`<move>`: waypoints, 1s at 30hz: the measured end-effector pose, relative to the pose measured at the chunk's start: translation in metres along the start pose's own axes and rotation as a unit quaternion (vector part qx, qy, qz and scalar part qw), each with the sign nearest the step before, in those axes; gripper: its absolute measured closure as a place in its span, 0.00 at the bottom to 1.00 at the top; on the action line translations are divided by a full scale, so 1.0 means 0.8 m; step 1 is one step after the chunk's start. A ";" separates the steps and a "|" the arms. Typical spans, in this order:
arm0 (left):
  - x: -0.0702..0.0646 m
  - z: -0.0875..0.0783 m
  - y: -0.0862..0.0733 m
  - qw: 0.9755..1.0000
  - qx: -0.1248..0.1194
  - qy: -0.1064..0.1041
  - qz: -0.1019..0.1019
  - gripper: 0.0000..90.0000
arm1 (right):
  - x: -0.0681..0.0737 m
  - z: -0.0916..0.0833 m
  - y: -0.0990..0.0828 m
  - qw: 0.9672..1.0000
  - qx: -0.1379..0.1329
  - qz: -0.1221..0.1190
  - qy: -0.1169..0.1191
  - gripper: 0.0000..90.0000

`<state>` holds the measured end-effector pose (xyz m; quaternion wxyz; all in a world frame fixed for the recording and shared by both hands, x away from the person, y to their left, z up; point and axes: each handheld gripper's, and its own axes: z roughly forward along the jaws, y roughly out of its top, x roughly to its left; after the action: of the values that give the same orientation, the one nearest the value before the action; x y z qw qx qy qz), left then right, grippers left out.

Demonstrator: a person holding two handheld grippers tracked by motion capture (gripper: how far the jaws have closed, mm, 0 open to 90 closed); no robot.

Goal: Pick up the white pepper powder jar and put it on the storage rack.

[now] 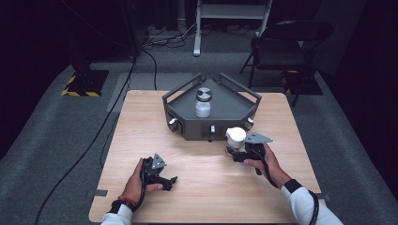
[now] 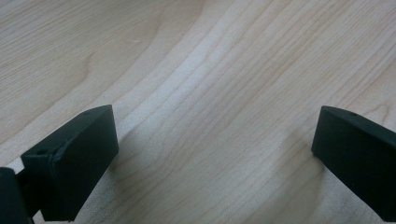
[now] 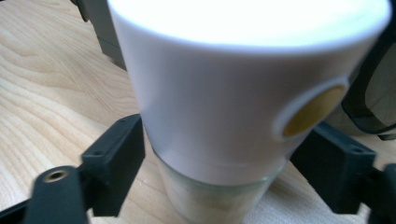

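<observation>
A wooden table (image 1: 206, 178) bears a grey tray (image 1: 234, 110) with a jar (image 1: 203, 102) inside. Just before the tray's front wall stands a white-capped bottle (image 1: 235, 137); the right gripper (image 3: 215, 172) has its jaws against the bottle's sides, seemingly gripping it. The left gripper (image 2: 215, 154) rests low over bare wood, jaws wide apart.

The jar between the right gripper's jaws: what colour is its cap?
White, with a round yellowish spot on the cap; clearest in the right gripper view.
</observation>
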<state>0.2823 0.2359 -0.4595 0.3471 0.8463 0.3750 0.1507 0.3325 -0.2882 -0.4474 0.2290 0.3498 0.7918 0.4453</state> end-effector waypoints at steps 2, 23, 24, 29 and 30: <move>0.000 0.000 0.000 1.000 0.000 0.000 0.000 0.00 | 0.001 0.000 -0.002 1.000 -0.006 0.004 -0.003 0.30; 0.000 0.000 0.000 1.000 0.000 0.000 0.000 0.00 | 0.013 -0.008 0.000 1.000 -0.017 0.000 -0.014 0.33; 0.000 0.000 0.000 1.000 0.000 0.000 0.000 0.00 | 0.013 -0.009 0.001 1.000 -0.020 -0.002 -0.014 0.33; 0.000 0.000 0.000 1.000 0.000 0.000 0.000 0.00 | 0.015 -0.021 0.009 0.999 -0.028 -0.003 -0.018 0.33; 0.000 0.000 0.000 1.000 0.000 0.000 0.000 0.00 | 0.016 -0.024 0.011 0.999 -0.033 -0.005 -0.019 0.33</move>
<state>0.2824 0.2359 -0.4594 0.3472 0.8463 0.3750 0.1506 0.3142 -0.2857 -0.4309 0.2578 0.3469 0.7739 0.4629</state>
